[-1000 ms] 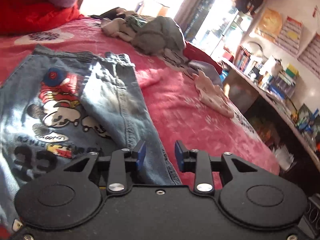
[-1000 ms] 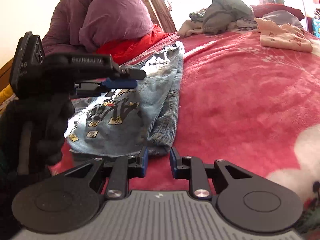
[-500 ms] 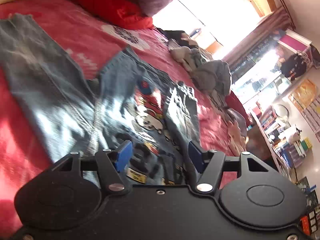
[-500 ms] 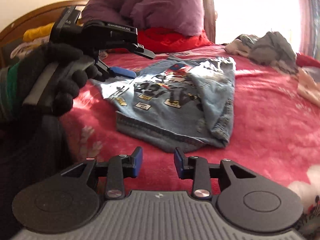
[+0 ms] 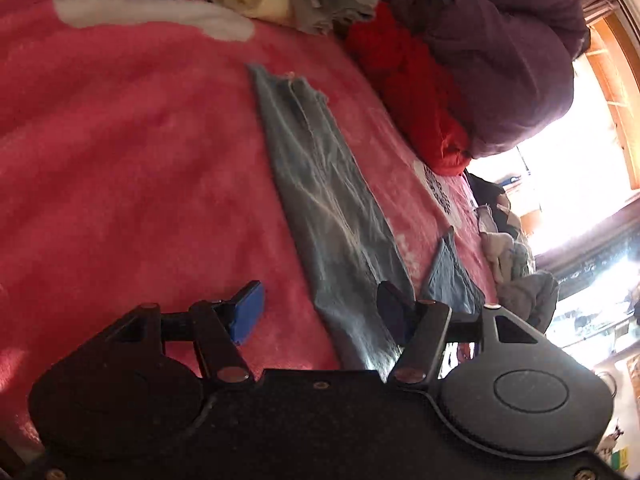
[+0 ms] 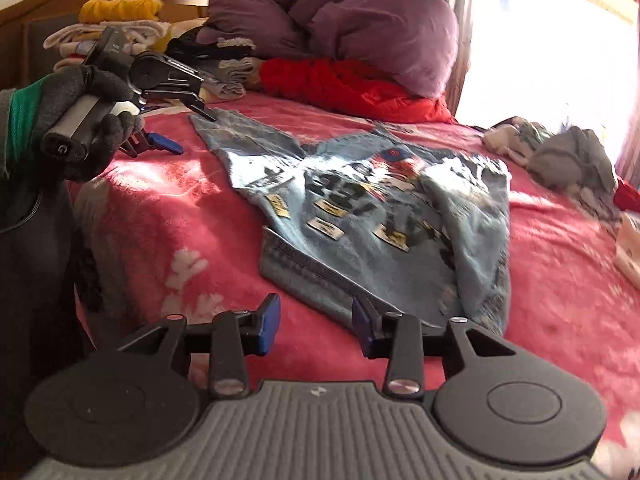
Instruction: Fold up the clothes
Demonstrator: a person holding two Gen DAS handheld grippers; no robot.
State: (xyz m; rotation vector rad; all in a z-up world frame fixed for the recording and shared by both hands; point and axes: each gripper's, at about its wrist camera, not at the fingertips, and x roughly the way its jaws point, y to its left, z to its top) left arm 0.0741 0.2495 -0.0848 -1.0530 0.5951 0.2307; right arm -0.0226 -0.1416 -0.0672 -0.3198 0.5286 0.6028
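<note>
pale blue patched denim jacket (image 6: 384, 216), pink floral blanket (image 6: 560, 280)

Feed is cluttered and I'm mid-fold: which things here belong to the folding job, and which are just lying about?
Job: denim jacket, left gripper, right gripper, jaws opening, nothing between them.
Lying about: purple duvet, red blanket, grey clothes pile, folded stack.

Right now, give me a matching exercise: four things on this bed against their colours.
Things:
1. jacket
2. bundled duvet
3. bed blanket
4. folded garment on the stack by the headboard

Colours:
A. yellow
B. pink-red with white flowers
C. light blue denim with printed patches
D. purple

Pairs: 1-C, 2-D, 3-B, 4-A
</note>
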